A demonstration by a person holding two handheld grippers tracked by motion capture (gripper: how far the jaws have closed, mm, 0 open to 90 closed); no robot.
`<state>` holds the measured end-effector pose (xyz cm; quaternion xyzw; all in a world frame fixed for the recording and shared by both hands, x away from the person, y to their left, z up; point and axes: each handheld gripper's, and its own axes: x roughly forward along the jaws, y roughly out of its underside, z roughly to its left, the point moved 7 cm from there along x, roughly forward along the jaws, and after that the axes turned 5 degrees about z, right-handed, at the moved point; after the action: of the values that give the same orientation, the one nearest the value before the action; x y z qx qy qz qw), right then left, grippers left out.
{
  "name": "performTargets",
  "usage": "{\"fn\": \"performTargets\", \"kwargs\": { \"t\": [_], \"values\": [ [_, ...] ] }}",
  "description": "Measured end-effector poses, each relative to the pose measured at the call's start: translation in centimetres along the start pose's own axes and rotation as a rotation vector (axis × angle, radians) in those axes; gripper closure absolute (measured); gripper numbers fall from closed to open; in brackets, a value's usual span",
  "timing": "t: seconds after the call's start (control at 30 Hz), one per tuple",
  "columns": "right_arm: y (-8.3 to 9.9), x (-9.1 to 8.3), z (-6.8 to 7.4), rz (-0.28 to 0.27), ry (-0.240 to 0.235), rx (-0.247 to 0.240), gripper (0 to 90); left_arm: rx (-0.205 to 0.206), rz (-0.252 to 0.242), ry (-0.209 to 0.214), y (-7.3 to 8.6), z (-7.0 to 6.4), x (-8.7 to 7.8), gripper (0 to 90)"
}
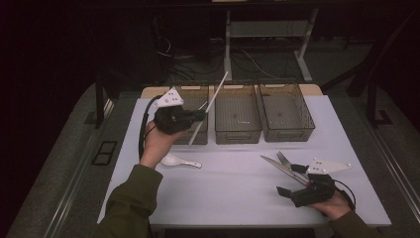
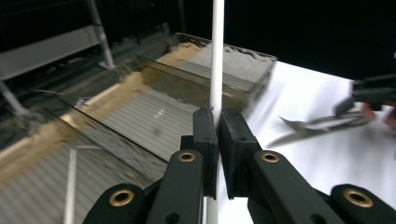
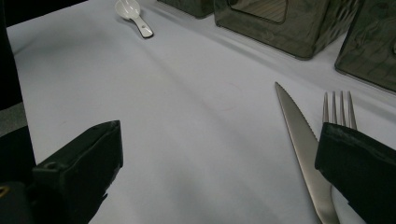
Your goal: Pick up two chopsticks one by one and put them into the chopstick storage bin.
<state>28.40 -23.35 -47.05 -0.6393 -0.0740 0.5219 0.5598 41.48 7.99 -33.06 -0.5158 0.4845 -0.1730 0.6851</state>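
One white chopstick (image 1: 210,107) is pinched in the left claw (image 1: 202,115) above the left bin (image 1: 194,101), where another already lies. The right claw (image 1: 287,184) gapes wide by the knife (image 1: 280,167) and fork (image 1: 284,159); these and the spoon (image 1: 179,161) remain on the surface (image 1: 233,183).

Three bins (image 1: 237,115) wall off the far edge of the surface (image 1: 233,183). Its middle lies bare and passable between the spoon (image 1: 179,161) at left and the knife (image 1: 283,168) and fork (image 1: 286,161) at right.

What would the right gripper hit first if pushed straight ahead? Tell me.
The open right gripper points across bare white table; the serrated metal knife lies just inside its right jaw. Farther on, probably the middle smoky plastic bin, though depth is unclear.
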Motion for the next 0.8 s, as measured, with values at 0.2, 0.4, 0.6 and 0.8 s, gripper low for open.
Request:
{"fn": "performTargets", "kwargs": {
  "t": [0.2,0.4,0.6,0.8],
  "values": [
    [0.0,0.0,0.0,-0.001,0.0,0.0,1.1,-0.015,0.001,-0.05,-0.5,2.8,0.7,84.7],
    [0.0,-0.1,0.0,-0.003,-0.002,0.001,1.1,-0.043,0.041,-0.108,0.5,5.4,1.9,84.6],
    [0.0,-0.1,0.0,-0.003,-0.004,0.002,1.1,-0.068,0.115,-0.157,2.3,7.6,3.0,84.7],
    [0.0,-0.1,0.0,-0.003,-0.005,0.001,1.1,-0.103,0.174,-0.181,3.9,8.9,3.6,84.6]
  ]
}}
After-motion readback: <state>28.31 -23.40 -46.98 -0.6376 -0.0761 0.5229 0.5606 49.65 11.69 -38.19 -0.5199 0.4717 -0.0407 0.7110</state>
